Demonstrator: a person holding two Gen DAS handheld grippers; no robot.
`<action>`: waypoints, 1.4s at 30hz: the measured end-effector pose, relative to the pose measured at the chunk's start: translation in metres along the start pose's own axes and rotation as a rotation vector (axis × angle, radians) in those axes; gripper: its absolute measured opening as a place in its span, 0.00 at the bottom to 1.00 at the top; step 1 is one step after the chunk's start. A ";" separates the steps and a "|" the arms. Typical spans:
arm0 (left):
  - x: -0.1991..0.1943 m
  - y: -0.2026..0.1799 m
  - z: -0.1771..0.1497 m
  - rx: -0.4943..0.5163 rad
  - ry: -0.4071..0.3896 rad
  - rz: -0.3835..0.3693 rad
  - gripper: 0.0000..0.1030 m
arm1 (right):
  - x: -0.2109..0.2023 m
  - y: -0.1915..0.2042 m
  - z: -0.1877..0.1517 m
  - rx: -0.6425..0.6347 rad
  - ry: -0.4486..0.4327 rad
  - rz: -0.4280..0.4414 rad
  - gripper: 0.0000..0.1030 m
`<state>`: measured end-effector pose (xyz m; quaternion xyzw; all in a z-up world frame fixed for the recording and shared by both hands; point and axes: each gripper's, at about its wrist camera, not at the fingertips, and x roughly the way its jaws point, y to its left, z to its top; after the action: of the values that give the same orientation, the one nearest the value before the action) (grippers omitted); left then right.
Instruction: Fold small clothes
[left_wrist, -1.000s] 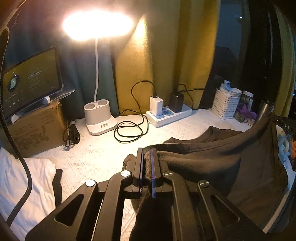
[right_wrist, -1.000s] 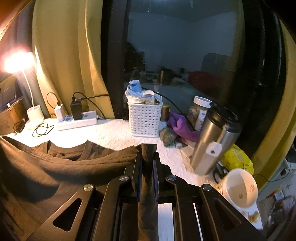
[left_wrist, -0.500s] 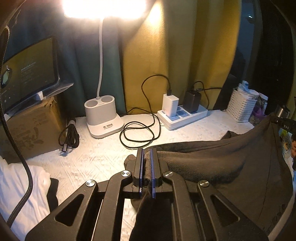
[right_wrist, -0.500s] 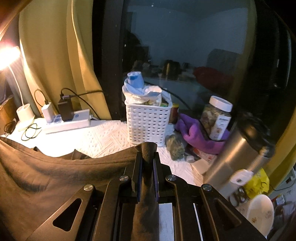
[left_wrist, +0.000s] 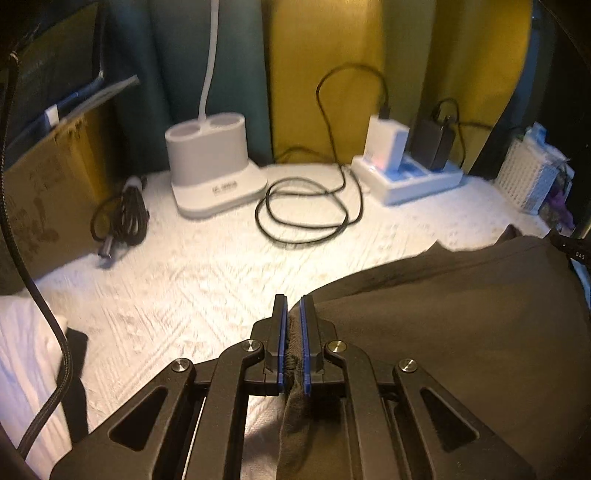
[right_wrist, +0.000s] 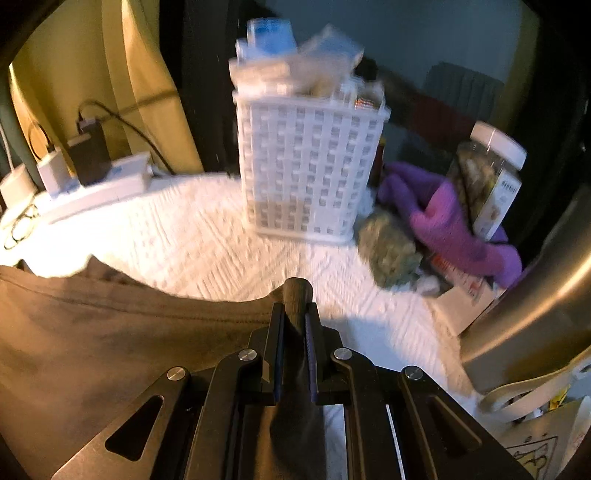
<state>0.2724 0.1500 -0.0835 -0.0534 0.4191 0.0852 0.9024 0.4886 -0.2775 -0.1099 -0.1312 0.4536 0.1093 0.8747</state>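
Item: dark shirt (left_wrist: 461, 314), stretched between my two claws in front of the power strip (left_wrist: 410, 181). Left claw (left_wrist: 293, 321) clamps one corner; right claw (right_wrist: 295, 321) clamps the other (both shut tight). Long edge runs claw to claw, neither nearer.

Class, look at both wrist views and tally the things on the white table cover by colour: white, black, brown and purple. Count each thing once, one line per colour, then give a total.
White: 3 (lamp base, power strip, basket)
Black: 2 (loose cable, cable bundle)
Brown: 2 (shirt, cardboard box)
Purple: 1 (cloth)
Total: 8
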 end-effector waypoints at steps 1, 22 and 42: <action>0.003 0.000 -0.002 0.002 0.007 0.004 0.05 | 0.003 0.001 -0.001 -0.007 0.015 -0.003 0.10; -0.016 0.039 -0.017 -0.046 0.007 0.162 0.42 | -0.036 -0.016 -0.024 0.002 -0.001 -0.114 0.56; -0.112 0.012 -0.098 -0.052 -0.051 0.023 0.57 | -0.140 -0.004 -0.103 -0.006 -0.065 -0.120 0.56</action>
<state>0.1256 0.1329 -0.0607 -0.0698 0.3943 0.1075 0.9100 0.3320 -0.3249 -0.0519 -0.1571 0.4160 0.0623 0.8935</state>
